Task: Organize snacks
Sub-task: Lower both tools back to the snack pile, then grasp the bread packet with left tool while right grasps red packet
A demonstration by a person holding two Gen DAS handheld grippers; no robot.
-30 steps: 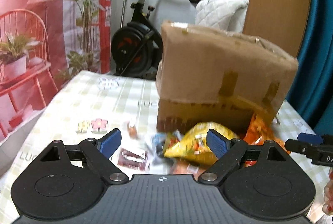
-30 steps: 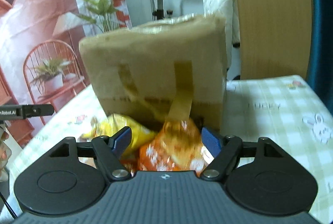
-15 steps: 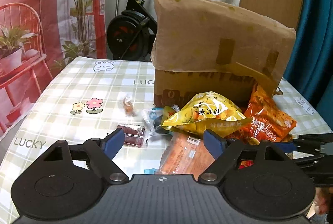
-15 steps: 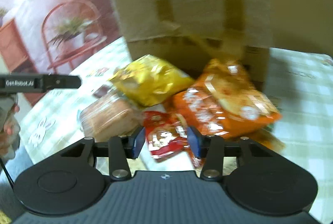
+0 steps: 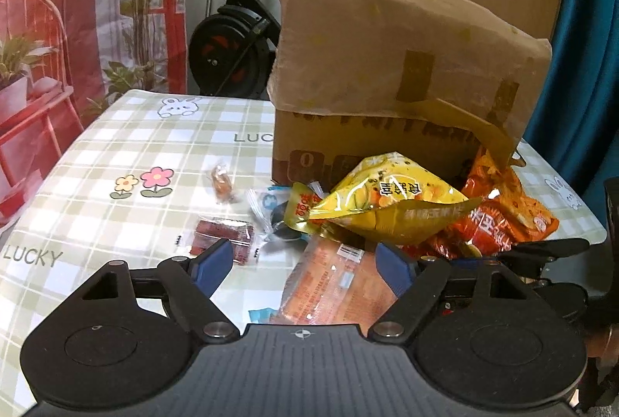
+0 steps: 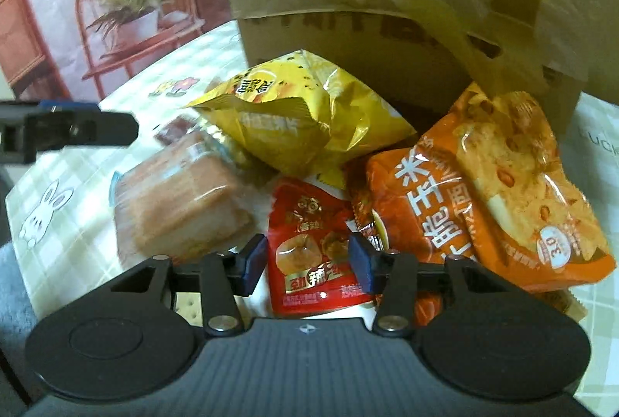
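A: Snacks, location?
B: Heaped on the checked counter (image 5: 127, 146) against the cardboard box (image 5: 387, 68): yellow bag (image 6: 309, 115), orange bags (image 6: 483, 192), bread pack (image 6: 182, 200).
A: Claws?
B: Left claw (image 5: 305, 266) wide, holding nothing. Right claw (image 6: 307, 262) opening, red packet (image 6: 309, 250) between its pads; contact unclear.

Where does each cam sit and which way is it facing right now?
Left wrist: on the left gripper, facing down-forward over the checked table toward the cardboard box; own blue pads wide apart, right gripper's tips at right.
Right wrist: on the right gripper, tilted down at the snack pile; jaws opening, straddling the red packet.
Shared: yellow chip bag, orange bags, box.
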